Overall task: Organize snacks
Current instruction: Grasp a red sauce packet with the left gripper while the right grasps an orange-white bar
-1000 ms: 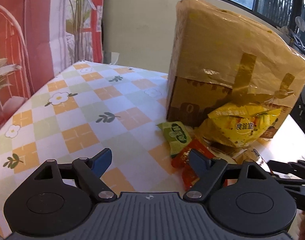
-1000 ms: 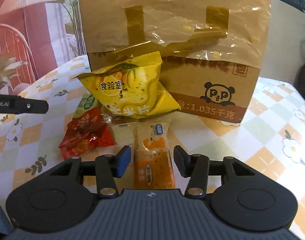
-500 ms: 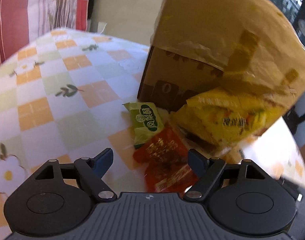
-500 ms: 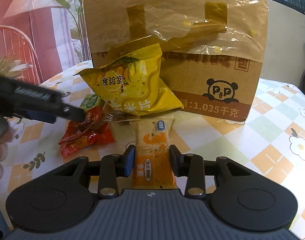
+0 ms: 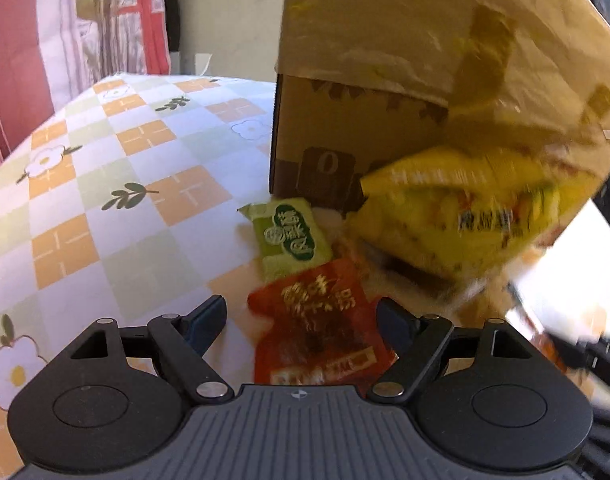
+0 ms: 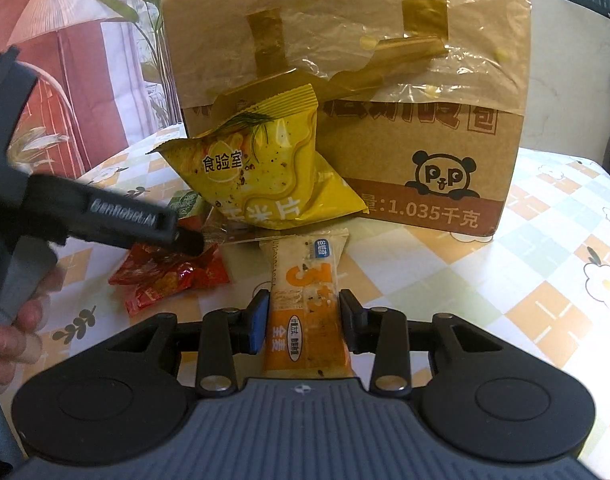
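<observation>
1. Checked cloth with flowers and leaves covered the tabletop (image 5: 105,184), and the snacks lay in a loose heap ahead of both tools, in front of a big carton.
2. Nearest the right tool (image 6: 303,322), an orange snack bar (image 6: 305,304) lay lengthwise between the fingers, which were pressed against its two sides, clamped on the wrapper's lower half.
3. The grip looked to be on soft film only; a quick lift could let the bar slide out or fold over.
4. The left tool (image 5: 301,320) hovered with its fingers spread wide, a red snack packet (image 5: 321,328) between them but not touched.
5. In the right view the left tool's tip sat just above that crumpled red packet, close to the bar's far end; closing there could snag neighbouring wrappers.
6. Beyond the red packet lay a small green packet (image 5: 291,236), touching it.
7. A yellow chip bag (image 6: 261,172) leaned against the carton behind them, overhanging the heap; pulling anything from under it could tip it down.
8. Farthest stood the cardboard box (image 6: 425,184), its top covered in taped brown plastic; its contents were hidden, and no open container for the snacks showed.
</observation>
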A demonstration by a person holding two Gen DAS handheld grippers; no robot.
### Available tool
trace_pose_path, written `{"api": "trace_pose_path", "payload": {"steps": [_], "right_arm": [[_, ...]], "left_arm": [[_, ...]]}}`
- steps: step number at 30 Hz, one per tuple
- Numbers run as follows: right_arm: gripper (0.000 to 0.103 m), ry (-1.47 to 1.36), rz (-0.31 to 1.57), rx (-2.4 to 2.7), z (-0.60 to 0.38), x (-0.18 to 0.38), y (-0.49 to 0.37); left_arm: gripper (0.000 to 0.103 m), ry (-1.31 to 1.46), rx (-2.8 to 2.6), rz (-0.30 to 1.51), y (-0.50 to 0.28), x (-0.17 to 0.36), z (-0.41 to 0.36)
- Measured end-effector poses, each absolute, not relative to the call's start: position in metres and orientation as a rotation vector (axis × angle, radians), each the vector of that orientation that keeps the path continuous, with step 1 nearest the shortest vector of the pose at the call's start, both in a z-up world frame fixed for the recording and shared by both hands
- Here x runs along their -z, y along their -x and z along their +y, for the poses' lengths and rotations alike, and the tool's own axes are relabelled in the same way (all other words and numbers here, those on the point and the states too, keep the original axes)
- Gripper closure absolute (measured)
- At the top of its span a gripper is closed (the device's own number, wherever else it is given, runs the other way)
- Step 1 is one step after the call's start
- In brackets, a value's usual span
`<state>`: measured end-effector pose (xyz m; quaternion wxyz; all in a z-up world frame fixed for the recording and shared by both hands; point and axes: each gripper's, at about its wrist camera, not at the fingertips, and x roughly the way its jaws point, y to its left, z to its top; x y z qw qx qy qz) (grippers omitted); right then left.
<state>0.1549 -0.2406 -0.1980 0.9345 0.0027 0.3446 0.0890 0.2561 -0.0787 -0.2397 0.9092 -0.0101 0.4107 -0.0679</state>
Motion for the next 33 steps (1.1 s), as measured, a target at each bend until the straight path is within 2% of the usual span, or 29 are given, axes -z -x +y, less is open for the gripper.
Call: {"api": "trace_pose_path", "payload": {"steps": [5, 7, 15, 17, 19, 29, 30, 32, 33], "right_arm": [[0.064, -0.002, 0.704, -0.182, -0.240, 0.198, -0.154], [0.064, -0.002, 0.704, -0.182, -0.240, 0.198, -0.154], [0.064, -0.002, 0.704, -0.183, -0.240, 0.198, -0.154], [0.064, -0.002, 0.704, -0.183, -0.240, 0.198, -0.154], [0.064, -0.003, 0.704, -0.183, -0.240, 0.198, -0.154], [0.064, -0.004, 0.703, -0.185, -0.240, 0.199, -0.154], [0.064, -0.004, 0.703, -0.185, -0.240, 0.199, -0.154], [0.064, -0.006, 0.704, -0.186, -0.240, 0.199, -0.154], [0.064, -0.007, 0.703, -0.187, -0.240, 0.199, -0.154]], "left_arm": [[0.021, -0.086, 0.184, 0.822, -0.244, 0.242, -0.076], [0.026, -0.099, 0.195, 0.807, -0.239, 0.242, -0.074], [0.035, -0.095, 0.264, 0.768, -0.240, 0.244, -0.060], [0.040, -0.061, 0.281, 0.761, -0.242, 0.244, -0.055], [0.055, -0.060, 0.291, 0.742, -0.238, 0.239, -0.053], [0.060, -0.021, 0.337, 0.743, -0.224, 0.239, -0.039], [0.065, -0.019, 0.335, 0.739, -0.223, 0.239, -0.038], [0.097, -0.018, 0.325, 0.752, -0.222, 0.239, -0.036], [0.097, -0.002, 0.327, 0.764, -0.221, 0.240, -0.033]]}}
